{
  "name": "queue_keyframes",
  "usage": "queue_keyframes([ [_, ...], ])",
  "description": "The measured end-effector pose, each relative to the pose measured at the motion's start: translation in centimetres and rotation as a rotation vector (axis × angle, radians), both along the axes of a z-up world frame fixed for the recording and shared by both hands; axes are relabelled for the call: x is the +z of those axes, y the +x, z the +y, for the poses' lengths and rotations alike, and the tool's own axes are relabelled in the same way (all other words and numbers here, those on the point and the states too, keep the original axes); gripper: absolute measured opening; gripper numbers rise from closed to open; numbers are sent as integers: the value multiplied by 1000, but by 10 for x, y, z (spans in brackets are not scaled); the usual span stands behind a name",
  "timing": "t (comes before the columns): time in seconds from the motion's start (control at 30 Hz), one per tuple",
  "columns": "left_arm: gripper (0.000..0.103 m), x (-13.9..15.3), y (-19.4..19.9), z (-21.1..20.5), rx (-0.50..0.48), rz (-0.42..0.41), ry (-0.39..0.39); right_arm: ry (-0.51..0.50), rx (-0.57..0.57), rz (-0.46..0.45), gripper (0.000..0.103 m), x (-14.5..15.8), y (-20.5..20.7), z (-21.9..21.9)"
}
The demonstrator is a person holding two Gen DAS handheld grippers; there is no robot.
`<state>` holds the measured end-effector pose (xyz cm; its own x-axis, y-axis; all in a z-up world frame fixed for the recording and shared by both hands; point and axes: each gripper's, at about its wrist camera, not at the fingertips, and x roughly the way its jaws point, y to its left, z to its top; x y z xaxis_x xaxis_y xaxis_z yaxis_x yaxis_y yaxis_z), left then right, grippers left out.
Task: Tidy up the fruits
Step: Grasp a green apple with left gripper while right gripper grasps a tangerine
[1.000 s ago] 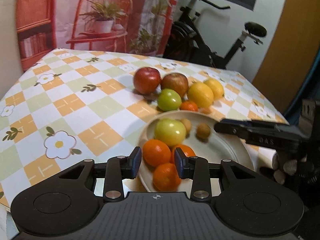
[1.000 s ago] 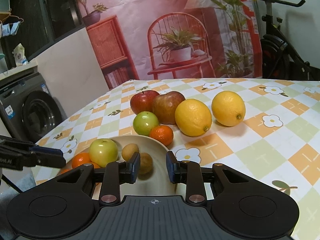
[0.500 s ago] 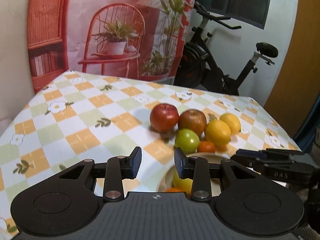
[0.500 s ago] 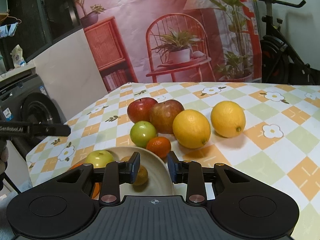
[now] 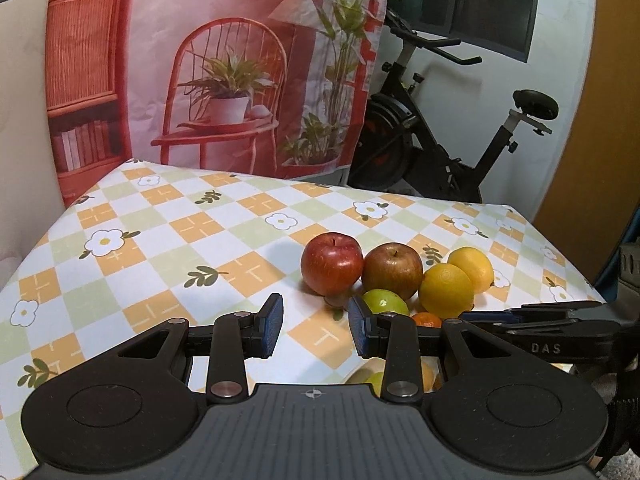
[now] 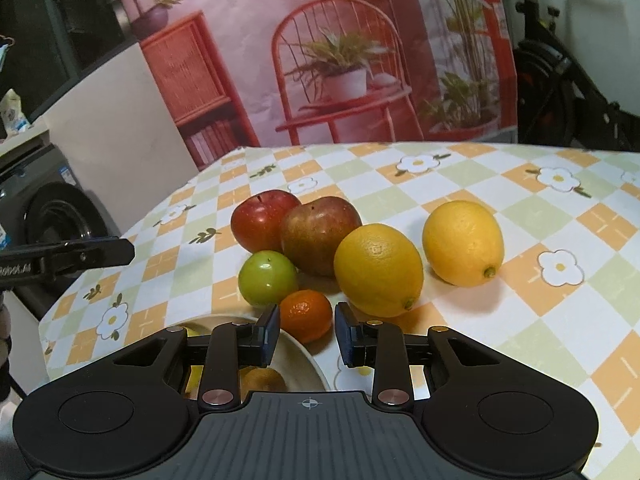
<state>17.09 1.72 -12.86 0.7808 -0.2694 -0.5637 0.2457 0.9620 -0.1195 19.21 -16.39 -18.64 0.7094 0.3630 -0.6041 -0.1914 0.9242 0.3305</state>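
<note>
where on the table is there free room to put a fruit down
Bare cloth lies left of the red apple out to the table edge, behind the fruit row, and right of the far lemon. It is crowded around the green apple, mandarin and plate.

txt: "DAS" on right tool | "Robook.AI" on left tool

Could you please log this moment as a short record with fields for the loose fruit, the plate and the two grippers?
on tablecloth: red apple, darker apple, two lemons, green fruit, small orange
plate: near edge, mostly hidden; brown fruit in it
left gripper: narrow gap, empty
right gripper: narrow gap, empty, small orange just ahead
</note>
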Motion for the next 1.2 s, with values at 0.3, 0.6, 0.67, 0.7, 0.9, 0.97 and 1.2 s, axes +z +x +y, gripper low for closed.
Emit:
queue_keyframes([
  [0.3, 38, -10, 2, 15, 31, 5, -27, -3, -22, 67, 31, -5, 20, 10],
  [0.6, 38, -15, 1, 19, 33, 14, -48, -6, -4, 101, 34, -8, 32, 19],
  [0.67, 38, -16, 1, 19, 33, 16, -49, 2, -6, 109, 35, -9, 34, 19],
  [0.7, 38, -16, 1, 19, 32, 17, -49, 10, -7, 114, 35, -10, 35, 19],
  [0.9, 38, -17, 0, 18, 30, 22, -46, 70, -16, 136, 34, -16, 39, 12],
  [0.97, 38, -17, 1, 18, 31, 22, -46, 87, -21, 132, 34, -18, 37, 8],
  [1.2, 38, -17, 1, 15, 24, 33, -43, 123, -69, 78, 33, -15, 20, -7],
])
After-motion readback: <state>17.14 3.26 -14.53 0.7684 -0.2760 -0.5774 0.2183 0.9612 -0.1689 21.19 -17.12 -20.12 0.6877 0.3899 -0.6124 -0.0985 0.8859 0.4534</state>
